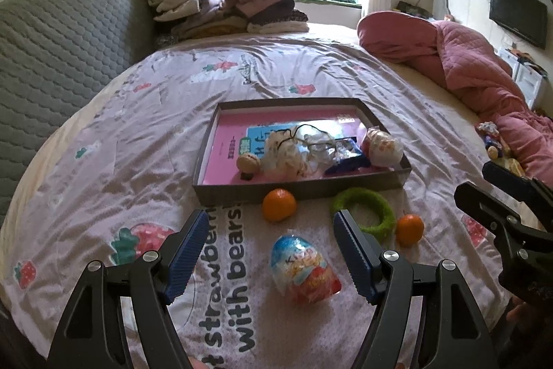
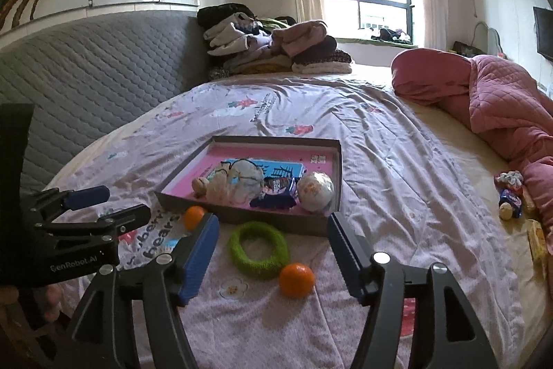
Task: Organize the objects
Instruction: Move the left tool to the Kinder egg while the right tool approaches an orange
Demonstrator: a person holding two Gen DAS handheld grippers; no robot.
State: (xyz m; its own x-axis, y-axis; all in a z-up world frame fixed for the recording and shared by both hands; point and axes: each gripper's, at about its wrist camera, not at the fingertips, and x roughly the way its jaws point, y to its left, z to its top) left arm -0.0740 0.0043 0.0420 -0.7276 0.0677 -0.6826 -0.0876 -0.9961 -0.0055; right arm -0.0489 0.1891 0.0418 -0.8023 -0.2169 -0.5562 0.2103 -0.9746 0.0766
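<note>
A shallow brown tray (image 1: 300,188) with a pink floor lies on the bed and holds a booklet, wrapped toys and a small plush; it also shows in the right wrist view (image 2: 276,223). In front of it lie two oranges (image 1: 279,204) (image 1: 410,229), a green fuzzy ring (image 1: 364,210) and a foil-wrapped toy egg (image 1: 304,268). My left gripper (image 1: 271,256) is open, its fingers either side of the egg, above it. My right gripper (image 2: 273,256) is open over the ring (image 2: 259,249) and the near orange (image 2: 297,279). The far orange (image 2: 193,217) is partly hidden.
A pink quilt (image 1: 466,64) is bunched at the right with small toys (image 2: 509,196) beside it. Folded clothes (image 1: 224,6) are stacked at the bed's far end. A grey padded headboard (image 1: 52,51) runs along the left.
</note>
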